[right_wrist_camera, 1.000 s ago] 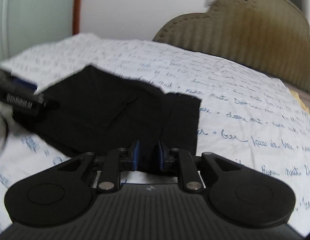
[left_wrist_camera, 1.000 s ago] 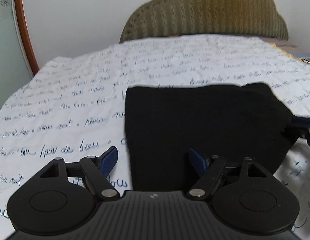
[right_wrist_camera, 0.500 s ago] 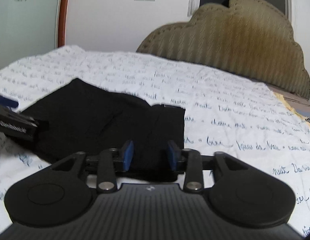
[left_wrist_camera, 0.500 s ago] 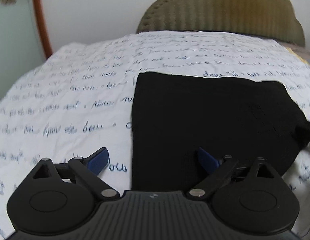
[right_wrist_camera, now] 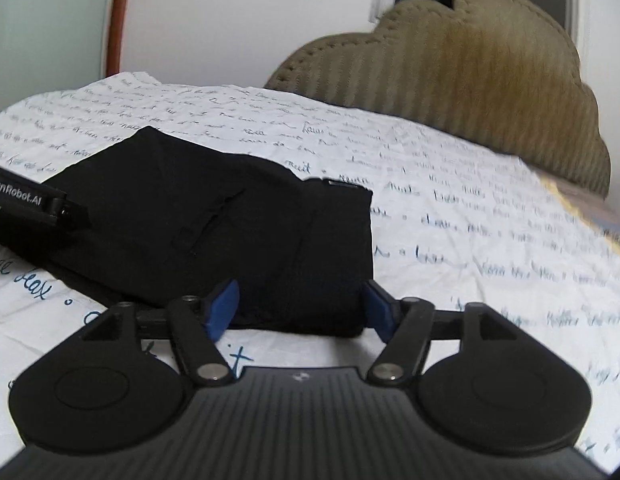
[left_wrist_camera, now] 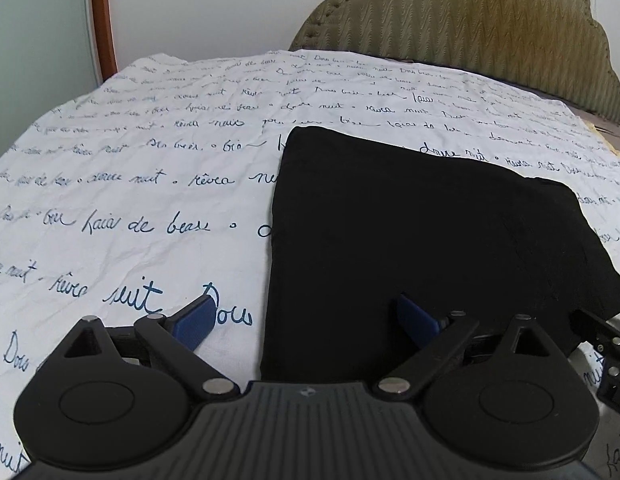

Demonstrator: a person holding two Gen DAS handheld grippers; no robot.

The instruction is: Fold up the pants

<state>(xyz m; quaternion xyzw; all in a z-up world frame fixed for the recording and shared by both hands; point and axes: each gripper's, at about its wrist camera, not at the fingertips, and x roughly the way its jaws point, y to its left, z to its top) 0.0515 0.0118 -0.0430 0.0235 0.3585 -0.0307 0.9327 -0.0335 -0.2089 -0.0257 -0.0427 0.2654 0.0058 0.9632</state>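
The black pants lie folded into a compact rectangle on the bed. My left gripper is open and empty, its jaws wide apart just above the near left corner of the pants. My right gripper is open and empty, straddling the near right corner of the folded pants without holding them. The left gripper's body shows at the left edge of the right wrist view, and part of the right gripper shows at the right edge of the left wrist view.
The bed has a white sheet printed with blue handwriting. An olive padded headboard stands at the far end against a white wall. A wooden door frame is at the far left.
My right gripper has opened from nearly shut to wide and let go of the pants corner. Both grippers have drawn back slightly. The pants stay flat.
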